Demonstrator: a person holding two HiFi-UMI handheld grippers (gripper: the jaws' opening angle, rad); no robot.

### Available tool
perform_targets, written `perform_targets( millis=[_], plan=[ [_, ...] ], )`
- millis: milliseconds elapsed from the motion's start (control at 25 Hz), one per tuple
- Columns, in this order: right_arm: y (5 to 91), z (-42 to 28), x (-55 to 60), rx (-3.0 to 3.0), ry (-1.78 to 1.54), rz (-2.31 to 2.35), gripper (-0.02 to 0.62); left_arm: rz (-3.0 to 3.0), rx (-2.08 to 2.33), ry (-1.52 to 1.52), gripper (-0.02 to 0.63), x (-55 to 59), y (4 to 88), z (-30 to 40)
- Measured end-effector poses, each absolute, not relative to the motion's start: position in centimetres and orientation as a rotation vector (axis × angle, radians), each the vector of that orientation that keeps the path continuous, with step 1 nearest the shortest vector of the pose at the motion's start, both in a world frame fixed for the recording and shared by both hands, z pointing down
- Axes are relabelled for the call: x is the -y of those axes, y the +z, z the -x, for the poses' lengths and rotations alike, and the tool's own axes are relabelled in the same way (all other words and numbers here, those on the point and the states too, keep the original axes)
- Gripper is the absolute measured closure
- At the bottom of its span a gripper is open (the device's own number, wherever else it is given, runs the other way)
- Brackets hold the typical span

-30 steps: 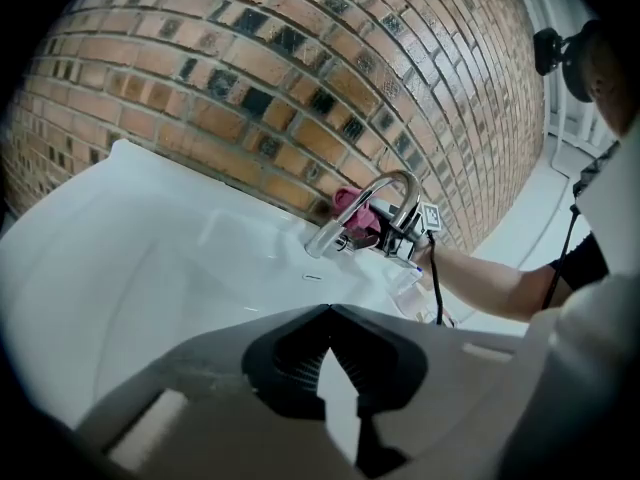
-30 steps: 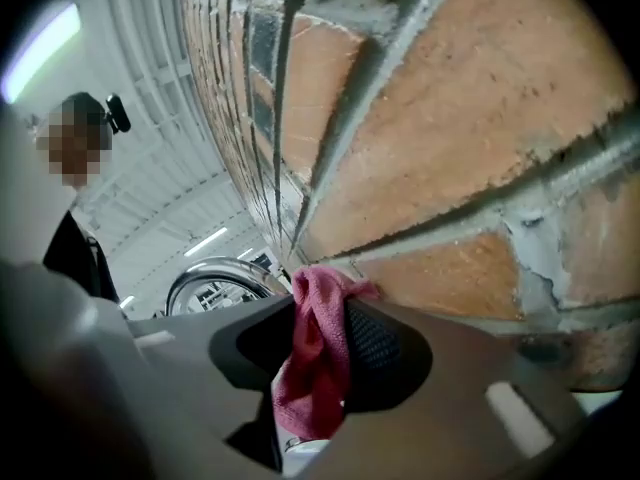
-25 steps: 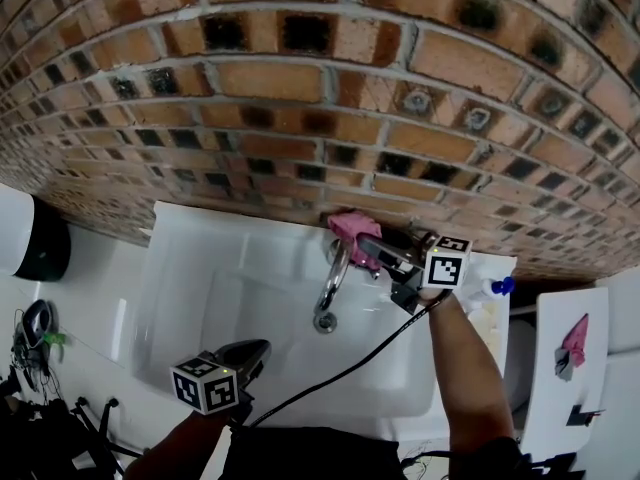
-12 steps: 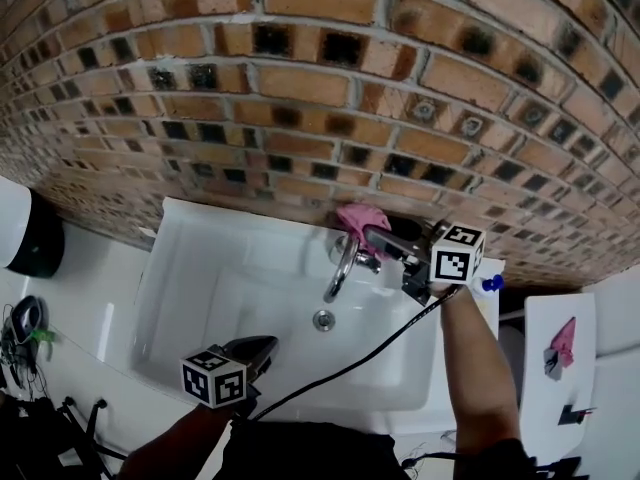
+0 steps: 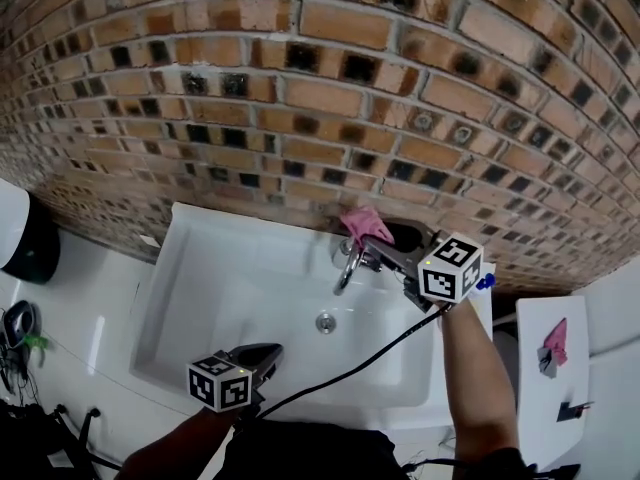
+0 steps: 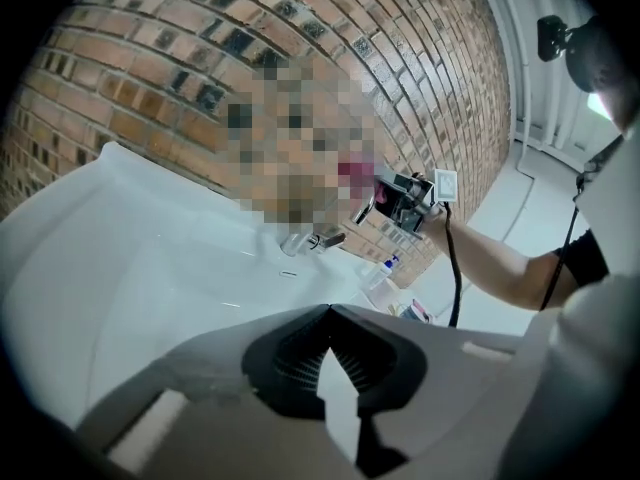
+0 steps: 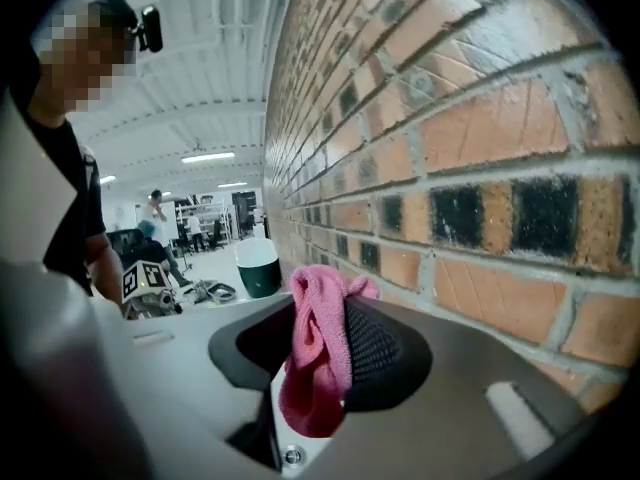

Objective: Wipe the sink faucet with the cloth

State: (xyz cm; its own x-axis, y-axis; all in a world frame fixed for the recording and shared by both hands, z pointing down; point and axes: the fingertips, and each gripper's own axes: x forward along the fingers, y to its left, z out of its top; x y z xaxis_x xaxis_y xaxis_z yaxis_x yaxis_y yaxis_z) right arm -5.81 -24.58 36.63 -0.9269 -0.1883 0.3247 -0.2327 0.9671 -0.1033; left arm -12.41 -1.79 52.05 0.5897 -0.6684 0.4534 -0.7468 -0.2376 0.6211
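Cloth [image 7: 318, 353]: pink, small, bunched into a soft wad, pinched between the jaws of the right gripper [image 7: 320, 318], which are closed on its middle fold; loose ends stick out above and below the pads. Judged light, limp and compressible, with a napped weave that should not slip in the ribbed pads. The present hold on the bunched centre looks sound. A hold on a corner would leave the rest trailing. In the head view the cloth [image 5: 362, 226] sits at the far edge of the sink [image 5: 200, 268], over the base of the faucet [image 5: 347, 266] and close to the brick wall [image 5: 300, 88]; cannot tell whether it touches the metal or hangs just above it. Faucet: chrome, curved spout reaching toward the near side over the basin, rigid and smooth, so the soft wad should conform round it under light pressure. Drain [image 5: 325, 321] lies just nearer than the spout. Left gripper [image 5: 268, 353] hovers at the near rim, left of centre, well apart from the faucet; in its own view the left gripper's jaws meet tip to tip with nothing between them. A black cable [image 5: 370, 353] crosses the basin's near right part.
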Motion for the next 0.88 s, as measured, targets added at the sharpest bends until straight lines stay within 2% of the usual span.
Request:
perform_targets(
  millis=[880],
  plan=[
    [38.3, 7.6, 15.8, 2.247, -0.746, -0.964, 0.449, -2.065, 1.053, 0.180, 0.600, -2.5, 51.8, 18.2]
  ],
)
